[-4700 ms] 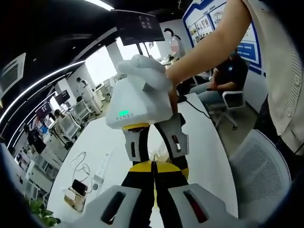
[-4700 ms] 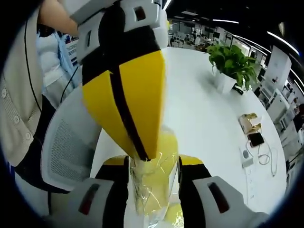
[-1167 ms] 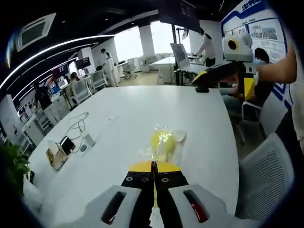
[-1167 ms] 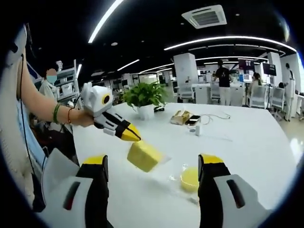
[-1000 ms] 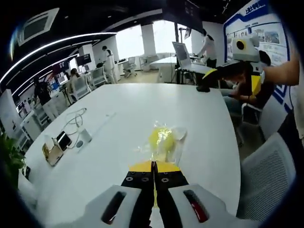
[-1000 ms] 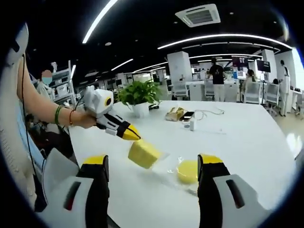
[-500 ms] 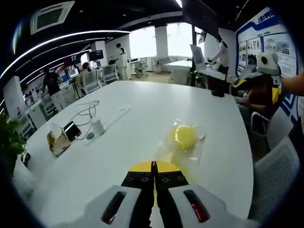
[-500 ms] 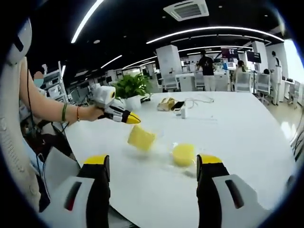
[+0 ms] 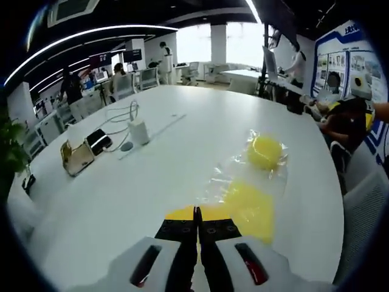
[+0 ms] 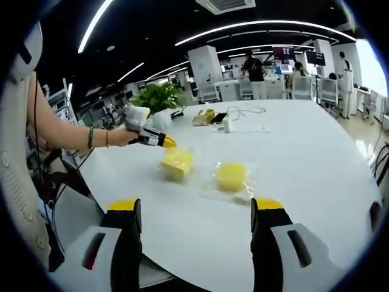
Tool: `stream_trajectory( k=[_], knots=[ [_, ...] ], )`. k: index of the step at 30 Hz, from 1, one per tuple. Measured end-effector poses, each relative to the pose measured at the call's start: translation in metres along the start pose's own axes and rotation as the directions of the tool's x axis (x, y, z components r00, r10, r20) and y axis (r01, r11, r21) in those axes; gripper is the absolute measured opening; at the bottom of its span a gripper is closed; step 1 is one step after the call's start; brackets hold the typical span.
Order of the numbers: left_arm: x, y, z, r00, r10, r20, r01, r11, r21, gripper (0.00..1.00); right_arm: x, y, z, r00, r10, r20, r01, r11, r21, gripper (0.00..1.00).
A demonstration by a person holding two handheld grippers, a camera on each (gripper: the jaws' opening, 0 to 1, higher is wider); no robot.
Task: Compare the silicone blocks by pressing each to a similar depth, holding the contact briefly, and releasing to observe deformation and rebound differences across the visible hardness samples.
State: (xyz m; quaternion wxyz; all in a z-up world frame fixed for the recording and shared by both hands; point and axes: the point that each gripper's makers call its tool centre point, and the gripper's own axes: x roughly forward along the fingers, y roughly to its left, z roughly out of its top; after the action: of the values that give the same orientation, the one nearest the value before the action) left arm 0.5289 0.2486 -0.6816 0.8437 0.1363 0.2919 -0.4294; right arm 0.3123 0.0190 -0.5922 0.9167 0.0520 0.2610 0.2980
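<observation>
2 yellow silicone blocks lie on the white table [image 10: 316, 152], each in clear plastic wrap. In the right gripper view, block 1 [image 10: 177, 162] sits left of centre and block 2 [image 10: 231, 175] at centre, near each other but apart. In the left gripper view, the near block [image 9: 249, 207] lies lower right of centre, just beyond the jaw tips, and the far block [image 9: 265, 150] sits above it toward the upper right.

The left gripper [image 9: 196, 214] has its 2 jaws pressed together with nothing between them; seen from the right gripper view [image 10: 164, 142], its yellow tip hovers just left of block 1, and contact cannot be told. The right gripper [image 10: 194, 210] stands wide open, empty, its 2 jaws framing bare table at the bottom of the frame, well short of the blocks.

At the left of the left gripper view lie 1 phone [image 9: 98, 140], 1 white charger [image 9: 138, 131] and 1 gold box [image 9: 77, 157]. 1 potted plant [image 10: 159, 97] stands beyond the blocks. The table's near edge curves along the lower right, with broad open surface to the right of block 2.
</observation>
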Motion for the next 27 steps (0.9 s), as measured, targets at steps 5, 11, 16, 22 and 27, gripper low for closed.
stream_trajectory(
  k=[5, 11, 16, 22, 27],
  knots=[
    [0.008, 0.003, -0.013, 1.0, -0.011, -0.027, 0.011, 1.0, -0.005, 0.0, 0.004, -0.002, -0.001, 1.0, -0.001, -0.009, 0.001, 1.0, 0.008, 0.68],
    [0.017, 0.009, -0.023, 0.999, -0.014, -0.052, 0.013, 1.0, -0.015, 0.0, 0.008, -0.003, -0.002, 1.0, 0.003, -0.018, -0.003, 1.0, 0.01, 0.67],
    [0.02, 0.01, -0.027, 0.998, -0.014, -0.061, 0.013, 1.0, -0.023, 0.0, 0.009, -0.004, -0.004, 1.0, 0.003, -0.024, -0.003, 1.0, 0.012, 0.67],
    [0.021, 0.011, -0.029, 0.998, -0.015, -0.058, 0.013, 0.999, -0.046, 0.0, 0.01, -0.003, -0.006, 1.0, 0.006, -0.028, -0.006, 1.0, 0.019, 0.66],
    [0.019, 0.011, -0.03, 0.999, -0.018, -0.039, 0.015, 0.996, -0.087, 0.0, 0.011, -0.003, -0.006, 1.0, 0.009, -0.022, -0.009, 1.0, 0.019, 0.66]
  ],
)
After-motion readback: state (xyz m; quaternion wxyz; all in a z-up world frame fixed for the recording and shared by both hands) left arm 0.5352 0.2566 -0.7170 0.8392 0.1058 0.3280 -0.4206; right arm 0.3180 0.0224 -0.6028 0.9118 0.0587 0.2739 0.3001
